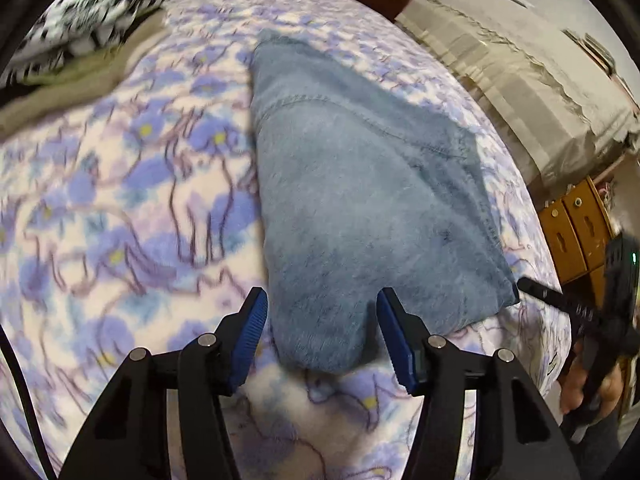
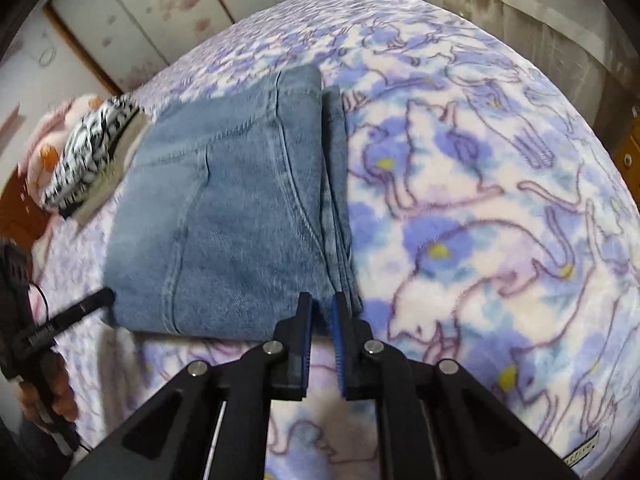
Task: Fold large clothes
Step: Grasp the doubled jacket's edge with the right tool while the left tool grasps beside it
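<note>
Jeans (image 2: 224, 220) folded on the floral blanket (image 2: 480, 200).
Left hand-held gripper (image 1: 322, 316) spread wide around their corner; right hand-held gripper (image 2: 323, 312) narrow, pinching the edge; patterned cloth (image 2: 92, 152) lies beyond.

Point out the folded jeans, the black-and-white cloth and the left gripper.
folded jeans (image 2: 240, 216): right wrist view, top denim panel.
black-and-white cloth (image 1: 100, 12): left wrist view, patterned middle.
left gripper (image 1: 322, 336): left wrist view, between its fingertips.

Purple floral bedspread (image 2: 480, 200); wooden drawers (image 1: 576, 232); pink-flowered wall panels (image 2: 160, 4).
</note>
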